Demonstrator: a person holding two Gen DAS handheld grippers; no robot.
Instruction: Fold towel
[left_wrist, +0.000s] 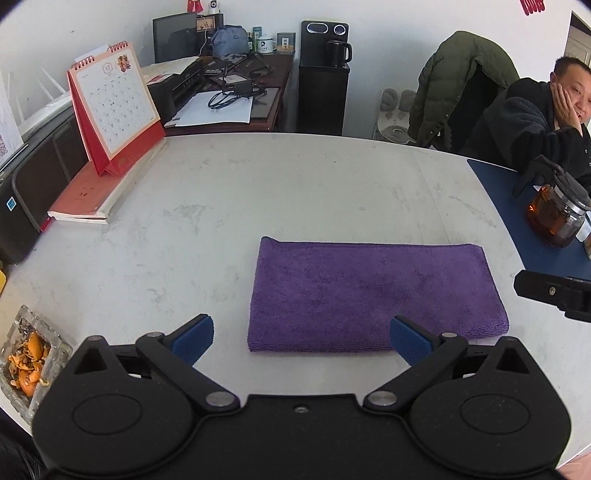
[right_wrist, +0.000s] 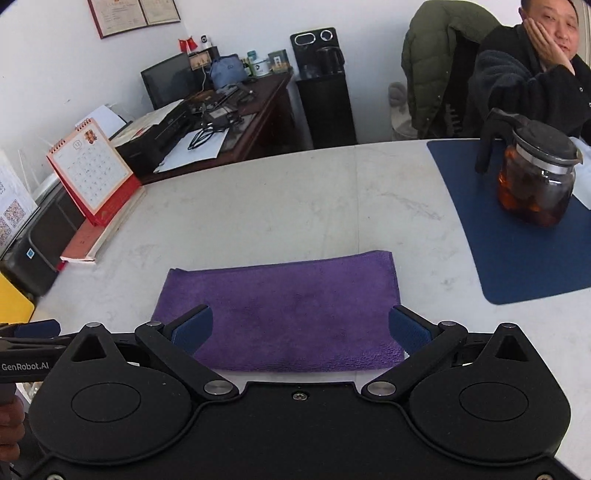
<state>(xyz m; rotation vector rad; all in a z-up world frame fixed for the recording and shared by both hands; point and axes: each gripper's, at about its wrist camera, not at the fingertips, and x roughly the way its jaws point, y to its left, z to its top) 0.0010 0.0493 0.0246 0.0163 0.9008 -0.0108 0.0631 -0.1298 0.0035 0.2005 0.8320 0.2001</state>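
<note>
Now, left wrist view: taken first.
Left hand-held gripper (left_wrist: 301, 338): jaws spread wide, nothing between them, held just above the table (left_wrist: 258, 192).
Blue pads (left_wrist: 194, 338): the left one is over bare table, the right one overlaps the near edge of the towel; I cannot tell whether it touches.
Towel (left_wrist: 373, 295): purple, folded into a flat rectangle, lying right of centre on the white table.
Glass dish (left_wrist: 27, 356): at the near left edge, holding orange peel scraps.
Glass teapot (left_wrist: 557, 212): at the far right on a blue mat (left_wrist: 517, 218), holding dark amber tea, black lid on.
Calendar (left_wrist: 116, 109): standing on a red book (left_wrist: 88, 192) at the far left of the table.
Right hand-held gripper (left_wrist: 554, 293): only a black part shows at the right edge, beside the towel.
Seated person (left_wrist: 535, 122): behind the table at the far right.

Right wrist view: taken second.
Right hand-held gripper (right_wrist: 301, 330): jaws wide apart and empty, both pads over the near part of the towel (right_wrist: 280, 306).
Towel position: lying flat on the table (right_wrist: 295, 206), directly ahead, near edge close to the gripper body.
Teapot (right_wrist: 533, 177): upright on the blue mat (right_wrist: 517, 258), well apart from the towel, with tea and dark pieces inside.
Left hand-held gripper (right_wrist: 33, 332): a part enters at the left edge; its opening cannot be told here.
</note>
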